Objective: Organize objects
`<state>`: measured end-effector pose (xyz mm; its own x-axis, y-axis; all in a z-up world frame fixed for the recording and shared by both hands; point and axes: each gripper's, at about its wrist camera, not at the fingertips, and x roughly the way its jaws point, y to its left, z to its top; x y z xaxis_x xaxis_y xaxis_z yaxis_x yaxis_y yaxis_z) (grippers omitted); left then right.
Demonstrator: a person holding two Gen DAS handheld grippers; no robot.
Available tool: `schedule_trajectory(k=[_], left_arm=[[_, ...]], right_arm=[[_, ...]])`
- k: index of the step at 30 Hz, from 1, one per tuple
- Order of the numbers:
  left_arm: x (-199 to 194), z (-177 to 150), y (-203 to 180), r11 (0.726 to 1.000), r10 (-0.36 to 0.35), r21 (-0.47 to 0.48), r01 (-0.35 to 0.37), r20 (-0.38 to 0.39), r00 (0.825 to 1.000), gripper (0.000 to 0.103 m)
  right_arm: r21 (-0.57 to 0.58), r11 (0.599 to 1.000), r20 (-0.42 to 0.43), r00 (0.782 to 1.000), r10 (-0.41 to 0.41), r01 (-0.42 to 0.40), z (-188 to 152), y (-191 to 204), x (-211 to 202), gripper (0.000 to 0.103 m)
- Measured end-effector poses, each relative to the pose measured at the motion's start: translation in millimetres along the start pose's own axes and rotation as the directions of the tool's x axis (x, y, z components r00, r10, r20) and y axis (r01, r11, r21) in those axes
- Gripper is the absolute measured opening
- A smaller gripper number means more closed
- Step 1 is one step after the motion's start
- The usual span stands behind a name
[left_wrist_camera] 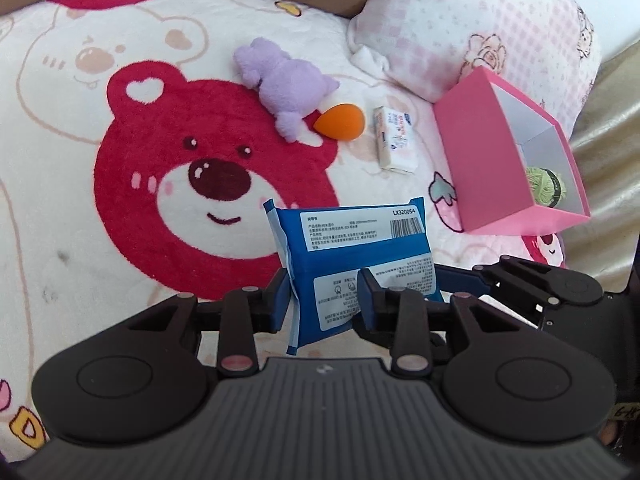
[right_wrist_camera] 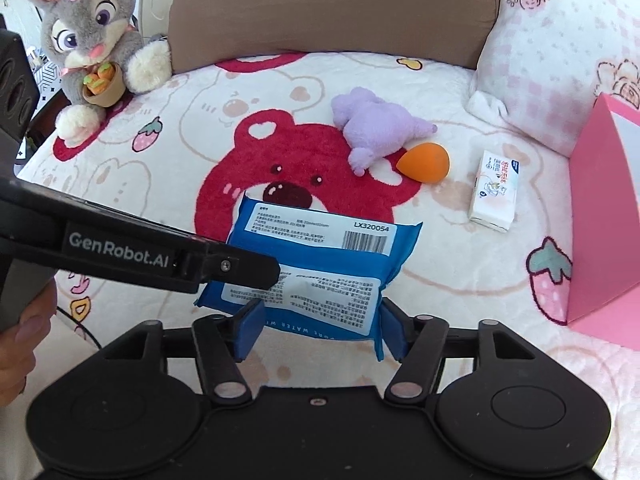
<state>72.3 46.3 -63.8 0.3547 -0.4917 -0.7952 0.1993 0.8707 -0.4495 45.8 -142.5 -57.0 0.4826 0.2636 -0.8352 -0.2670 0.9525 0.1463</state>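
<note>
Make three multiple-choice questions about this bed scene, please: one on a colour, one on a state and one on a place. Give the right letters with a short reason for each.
1. What colour is the egg-shaped sponge beside the purple plush toy?
A. green
B. orange
C. white

2. In what state is the blue pack?
A. pinched in the jaws of the left gripper
B. lying flat under the purple plush toy
C. torn into two pieces

3. Where is the green yarn ball?
A. on the purple plush toy
B. on top of the blue pack
C. inside the pink box

Answers:
1 B: the sponge is plainly orange in both views.
2 A: the left wrist view shows both pads pressing the pack's lower part, and the pack is whole.
3 C: the yarn shows at the bottom of the open box.
</note>
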Motion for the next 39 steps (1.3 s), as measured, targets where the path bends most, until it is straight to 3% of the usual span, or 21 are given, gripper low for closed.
schedule_trajectory(k=[22, 39], left_arm=[[-45.9, -22.4, -58.3, 0.999, -0.028, 0.023, 0.028, -0.01, 1.0, 0.038], [-62.1, -15.5, -111.6, 0.995, -0.043, 0.088, 0.042, 0.006, 0.999, 0.039]], right_arm=[[0.01, 0.999, -0.012, 0.999, 0.036, -0.036, -6.0, -5.9, -65.5, 0.085], [-0.05, 0.999, 0.067, 0.998, -0.019, 0.022, -6.2, -19.1, -115.2, 0.086]])
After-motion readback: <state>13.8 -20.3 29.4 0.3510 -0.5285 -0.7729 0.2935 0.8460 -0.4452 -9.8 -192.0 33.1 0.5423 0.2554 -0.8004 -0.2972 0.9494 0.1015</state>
